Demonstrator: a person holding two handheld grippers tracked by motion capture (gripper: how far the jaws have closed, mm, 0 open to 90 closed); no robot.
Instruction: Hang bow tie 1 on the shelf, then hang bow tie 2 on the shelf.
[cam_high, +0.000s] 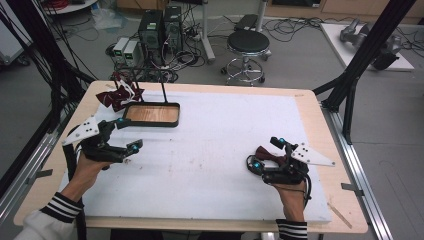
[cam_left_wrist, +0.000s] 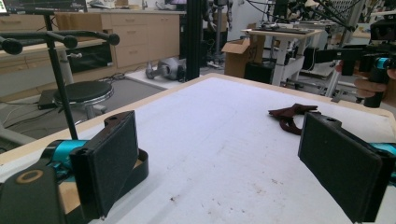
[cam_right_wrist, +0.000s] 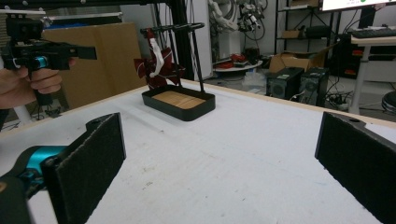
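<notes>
Maroon bow (cam_high: 268, 153) between spread jaws of right hand-held gripper (cam_high: 267, 152); left hand-held gripper (cam_high: 127, 135) likewise open, empty.

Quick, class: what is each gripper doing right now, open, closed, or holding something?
Left gripper: open, jaws wide apart, holding nothing.
Right gripper: open, jaws wide apart, holding nothing; the dark red bow lies beside it.

maroon cloth (cam_high: 270, 154) | maroon-and-white bows (cam_high: 119, 94) | black tray (cam_high: 152, 122), wood-brown floor | white table cover (cam_high: 215, 150)

My right gripper (cam_high: 265, 152) stands open over a dark red bow (cam_high: 267, 154); my left gripper (cam_high: 126, 135) is open beside the black tray (cam_high: 152, 123).
</notes>
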